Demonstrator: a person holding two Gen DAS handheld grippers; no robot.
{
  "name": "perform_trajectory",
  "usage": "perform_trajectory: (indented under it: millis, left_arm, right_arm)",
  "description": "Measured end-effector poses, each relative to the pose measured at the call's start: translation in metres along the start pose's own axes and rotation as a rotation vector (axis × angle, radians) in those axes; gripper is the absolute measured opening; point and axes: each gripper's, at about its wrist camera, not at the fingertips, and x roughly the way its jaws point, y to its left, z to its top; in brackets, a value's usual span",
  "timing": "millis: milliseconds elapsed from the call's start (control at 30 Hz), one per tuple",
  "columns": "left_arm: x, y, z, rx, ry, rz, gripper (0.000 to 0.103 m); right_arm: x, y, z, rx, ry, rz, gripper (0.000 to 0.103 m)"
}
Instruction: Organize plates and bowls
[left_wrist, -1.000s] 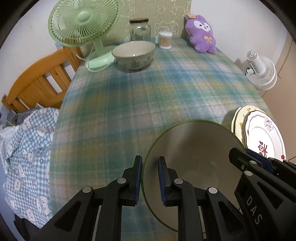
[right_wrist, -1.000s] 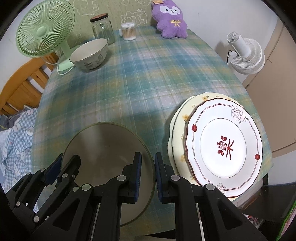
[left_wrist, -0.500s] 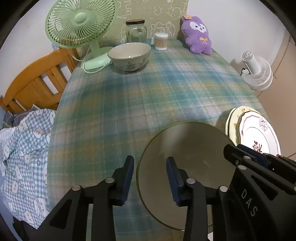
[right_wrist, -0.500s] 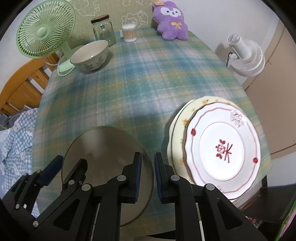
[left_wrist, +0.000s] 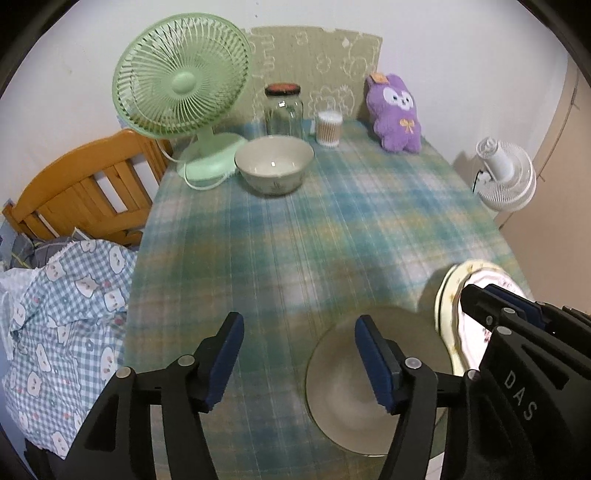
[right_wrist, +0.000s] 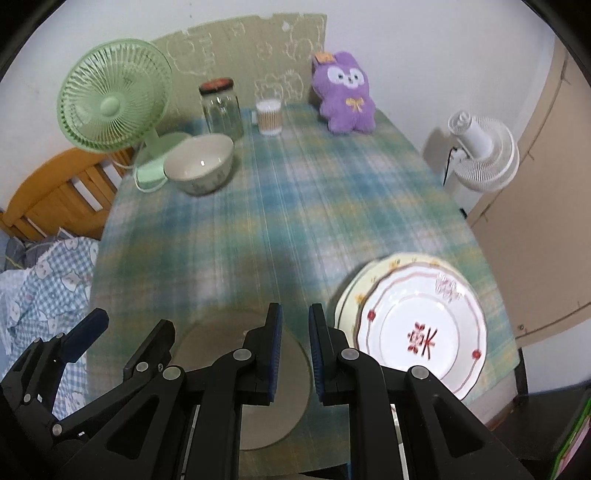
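— Where's your room on the tabletop (right_wrist: 332, 206)?

— You've got a wide bare stretch of plaid cloth through the middle. The far end is crowded: green fan (left_wrist: 181, 85), glass jar (left_wrist: 283, 110), cotton-swab tub (left_wrist: 328, 128) and purple plush (left_wrist: 397, 110) along the back, with the bowl (left_wrist: 274, 169) just in front of the fan's base. The near edge is tight. Your grey plate (left_wrist: 369, 384) lies flat close to that edge, and the stacked plates (right_wrist: 424, 325) sit at the near right corner, the red-patterned one on top of the yellow one, their rim close to the cloth's right edge.

— And off the sides?

— To your left a wooden bed frame (left_wrist: 74, 192) and checked bedding (left_wrist: 62, 325) press close to the tabletop. To your right a white fan (right_wrist: 480, 151) stands just off the edge.

— How's the left tool (left_wrist: 299, 354)?

— Spread wide, holding nothing. One blue pad sits over the bare cloth; the other lies in front of the grey plate's rim, though with the blur you can't be sure whether it touches.

— The right tool (right_wrist: 294, 350)?

— Its fingers stand nearly together with a narrow gap, nothing between them. It sits above the gap between the grey plate and the stack, gripping neither.
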Motion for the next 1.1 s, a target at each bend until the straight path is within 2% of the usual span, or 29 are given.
perform_trajectory:
  millis: [300, 533, 867, 1100]
  left_arm:
    - [-0.014, 0.006, 0.034, -0.035, -0.061, 0.021, 0.069]
    - [-0.012, 0.010, 0.064, -0.079, -0.103, 0.067, 0.070]
    - [0.020, 0.017, 0.116, -0.158, -0.123, 0.141, 0.074]
    - [0.061, 0.022, 0.145, -0.191, -0.107, 0.192, 0.076]
  right_arm:
    - [-0.016, 0.005, 0.039, -0.040, -0.072, 0.031, 0.018]
    - [-0.010, 0.011, 0.078, -0.078, -0.106, 0.071, 0.018]
    - [0.026, 0.021, 0.141, -0.133, -0.125, 0.130, 0.018]
    - [0.072, 0.029, 0.176, -0.168, -0.105, 0.172, 0.018]
